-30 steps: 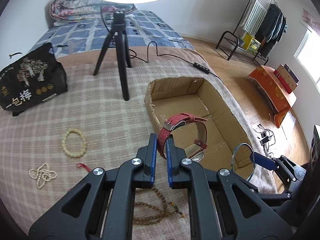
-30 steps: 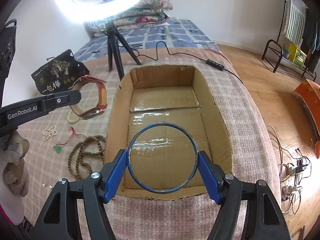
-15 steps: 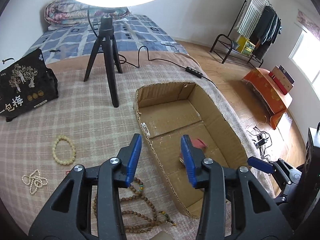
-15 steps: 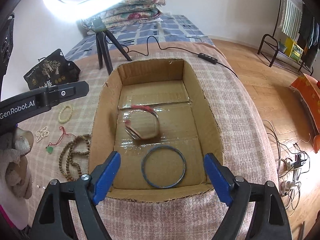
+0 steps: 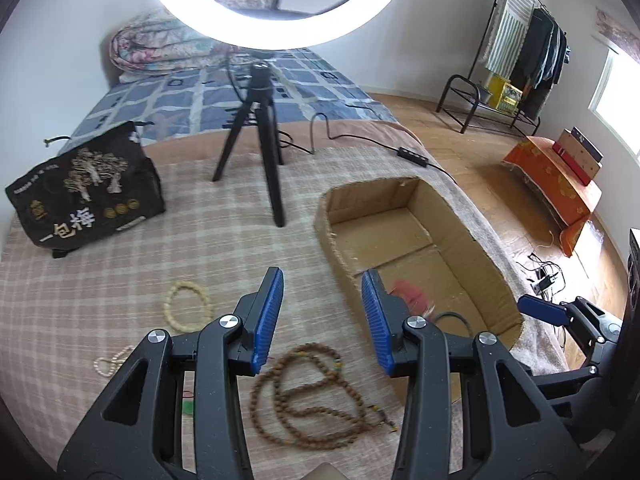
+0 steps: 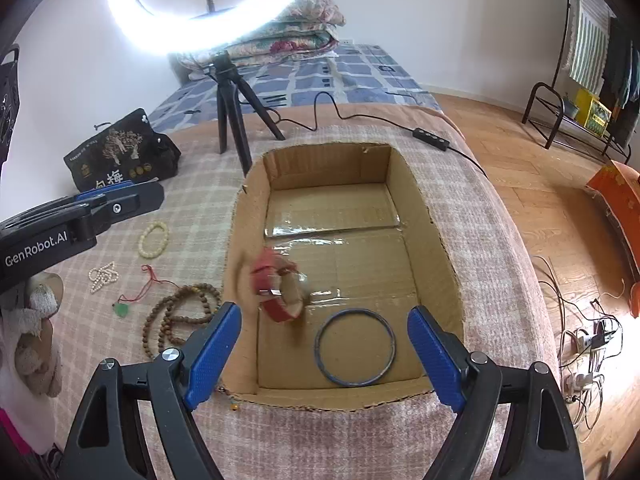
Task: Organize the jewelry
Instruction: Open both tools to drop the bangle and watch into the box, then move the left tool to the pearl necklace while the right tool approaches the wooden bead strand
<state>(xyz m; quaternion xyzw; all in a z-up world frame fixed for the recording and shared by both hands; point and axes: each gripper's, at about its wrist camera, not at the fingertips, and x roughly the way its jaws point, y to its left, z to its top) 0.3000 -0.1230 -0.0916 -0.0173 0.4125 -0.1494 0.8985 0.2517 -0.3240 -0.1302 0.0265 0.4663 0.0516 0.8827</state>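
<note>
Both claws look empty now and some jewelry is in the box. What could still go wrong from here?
1. The bead necklace lies in loose tangled loops right beside the box; the left gripper may lift only one strand and drag it.
2. The jade pendant and its thin red cord look hard to pinch.
3. The watch is blurred, perhaps unsettled, near the bangle; they could knock together.

In the left wrist view, the red watch (image 5: 408,292) inside the cardboard box (image 5: 472,240) is a motion-blurred smear, partly hidden behind a blue finger (image 5: 376,320); the dark bangle (image 5: 454,318) shows only as an arc past that finger. The green pendant (image 5: 188,408) is mostly covered by the left gripper's frame. In the right wrist view the watch (image 6: 280,292) is smeared too, its dial perhaps facing the box floor. The ring light (image 6: 208,4) is cut off by the top edge.
</note>
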